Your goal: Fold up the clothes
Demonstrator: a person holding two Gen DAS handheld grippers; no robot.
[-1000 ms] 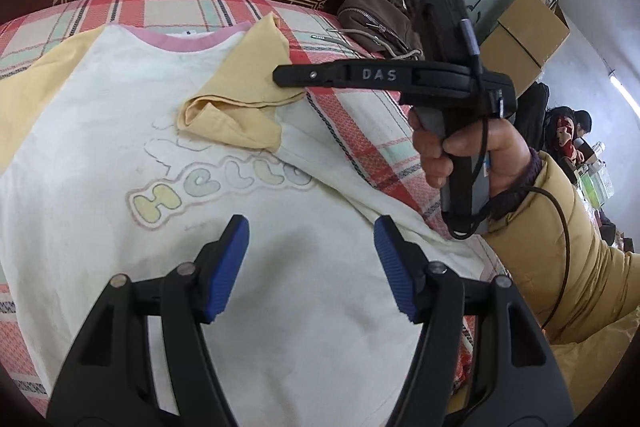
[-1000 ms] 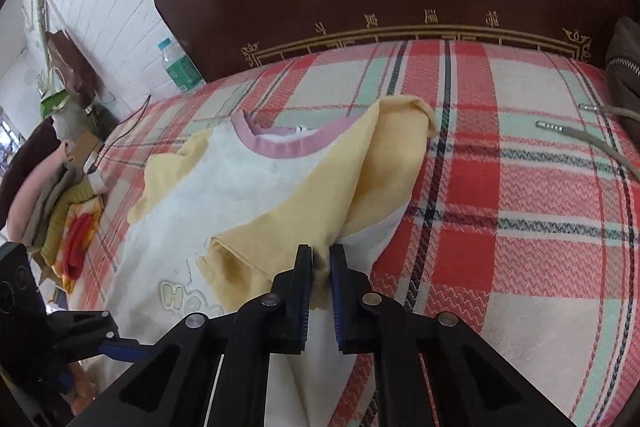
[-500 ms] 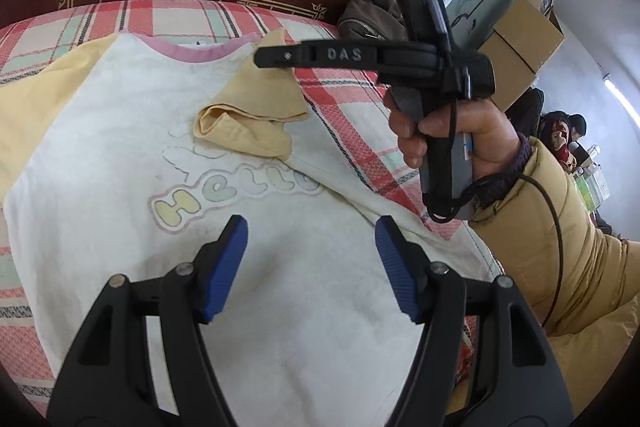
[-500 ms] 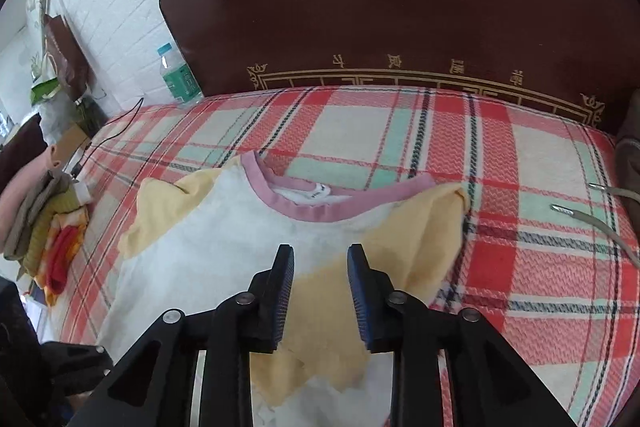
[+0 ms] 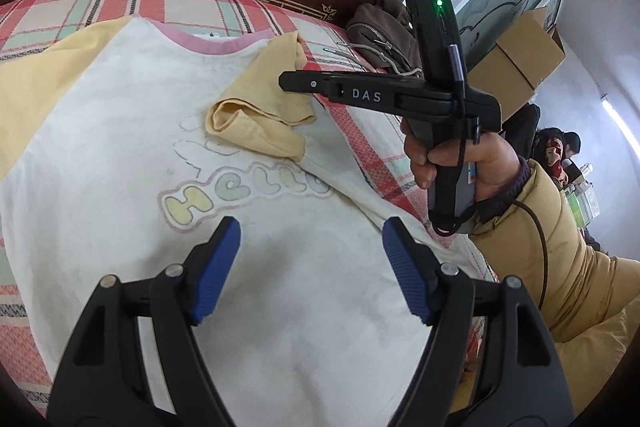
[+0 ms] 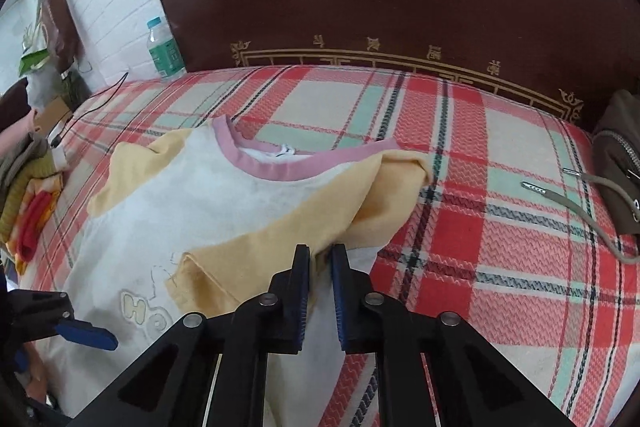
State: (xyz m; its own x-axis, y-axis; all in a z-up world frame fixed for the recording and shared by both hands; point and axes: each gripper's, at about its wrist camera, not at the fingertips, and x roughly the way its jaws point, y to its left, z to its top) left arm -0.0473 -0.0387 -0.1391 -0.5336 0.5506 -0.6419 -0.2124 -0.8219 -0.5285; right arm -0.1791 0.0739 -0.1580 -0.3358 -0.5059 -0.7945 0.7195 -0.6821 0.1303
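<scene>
Right wrist only: water bottle [image 6: 165,47].

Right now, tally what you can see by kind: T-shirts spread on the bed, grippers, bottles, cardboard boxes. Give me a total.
T-shirt: 1
Grippers: 2, the left gripper and the right gripper
Bottle: 1
Cardboard box: 1
Total: 5
</scene>
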